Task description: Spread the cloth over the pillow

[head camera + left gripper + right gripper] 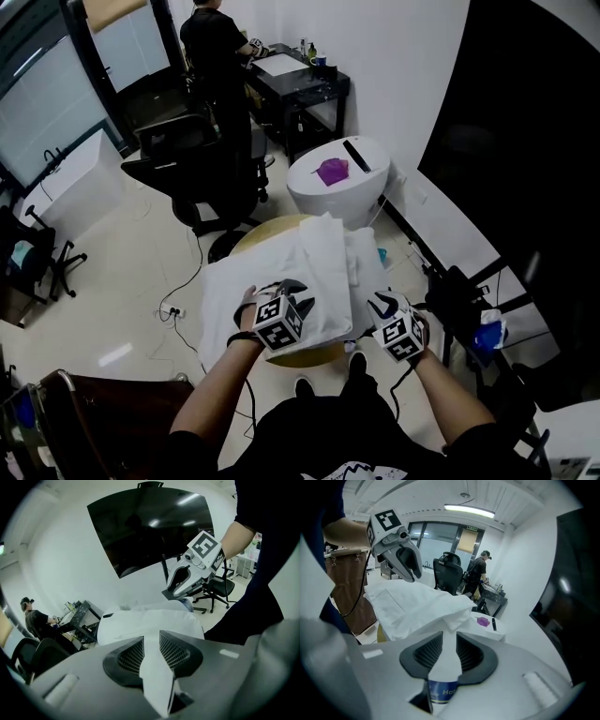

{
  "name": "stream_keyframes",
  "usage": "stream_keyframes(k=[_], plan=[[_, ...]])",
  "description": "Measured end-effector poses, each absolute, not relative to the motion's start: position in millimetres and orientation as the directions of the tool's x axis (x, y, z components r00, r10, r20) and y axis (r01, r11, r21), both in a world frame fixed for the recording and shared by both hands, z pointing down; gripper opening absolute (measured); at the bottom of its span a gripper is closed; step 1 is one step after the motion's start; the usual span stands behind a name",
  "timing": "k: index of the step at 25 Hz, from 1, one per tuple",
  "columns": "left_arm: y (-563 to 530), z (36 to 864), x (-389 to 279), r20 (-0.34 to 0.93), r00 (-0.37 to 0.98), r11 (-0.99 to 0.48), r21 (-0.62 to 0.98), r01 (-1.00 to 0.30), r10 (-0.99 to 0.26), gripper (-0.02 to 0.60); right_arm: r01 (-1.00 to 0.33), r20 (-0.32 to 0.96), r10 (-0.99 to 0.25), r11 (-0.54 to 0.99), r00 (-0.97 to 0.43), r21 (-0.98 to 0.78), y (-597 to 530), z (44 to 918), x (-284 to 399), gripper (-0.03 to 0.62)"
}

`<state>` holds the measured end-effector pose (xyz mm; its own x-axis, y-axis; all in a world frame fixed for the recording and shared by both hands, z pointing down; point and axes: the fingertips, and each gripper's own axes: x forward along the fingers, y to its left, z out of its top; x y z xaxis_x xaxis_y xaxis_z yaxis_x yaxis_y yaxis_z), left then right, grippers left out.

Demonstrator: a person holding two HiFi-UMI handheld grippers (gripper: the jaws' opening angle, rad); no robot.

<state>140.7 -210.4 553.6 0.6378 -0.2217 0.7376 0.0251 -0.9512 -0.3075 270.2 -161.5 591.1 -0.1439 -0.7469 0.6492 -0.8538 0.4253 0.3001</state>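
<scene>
A round wooden table [248, 236] stands on a pale floor [141, 258]. A white pillow [225, 295] lies directly on the table and covers nearly all of its top; only curved strips of rim show at the far and near edges. A white cloth [328, 272] lies on the pillow. Cables [192, 272] and a power strip [172, 312] lie on the floor beside the table.

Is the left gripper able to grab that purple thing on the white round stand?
Probably not: the left gripper is shut on the cloth, and the purple thing sits on the white round stand farther off, seemingly out of reach.
</scene>
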Motion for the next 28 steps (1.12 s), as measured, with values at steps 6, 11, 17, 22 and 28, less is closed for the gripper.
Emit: stream_keyframes(k=[6, 11, 17, 22, 28], plan=[[-264, 545, 196, 0.773, 0.604, -0.974, -0.226, -0.028, -0.197, 0.153, -0.84, 0.625, -0.752, 0.465, -0.208, 0.279, -211, 584, 306, 0.11], [-312, 562, 249, 0.811, 0.538, -0.974, -0.196, -0.118, -0.228, 0.182, -0.81, 0.611, -0.744, 0.518, -0.27, 0.273, -251, 581, 326, 0.112], [-372, 580, 287, 0.822, 0.482, -0.943, -0.184, -0.277, -0.302, 0.227, -0.786, 0.612, -0.723, 0.564, -0.322, 0.253, -281, 586, 351, 0.112], [-391, 602, 299, 0.837, 0.462, -0.928, -0.134, -0.348, -0.294, 0.278, -0.779, 0.589, -0.719, 0.585, -0.369, 0.225, -305, 586, 360, 0.112], [-391, 634, 294, 0.882, 0.363, -0.923, -0.173, -0.343, -0.3, 0.273, -0.771, 0.553, -0.719, 0.606, -0.422, 0.199, -324, 577, 355, 0.112]])
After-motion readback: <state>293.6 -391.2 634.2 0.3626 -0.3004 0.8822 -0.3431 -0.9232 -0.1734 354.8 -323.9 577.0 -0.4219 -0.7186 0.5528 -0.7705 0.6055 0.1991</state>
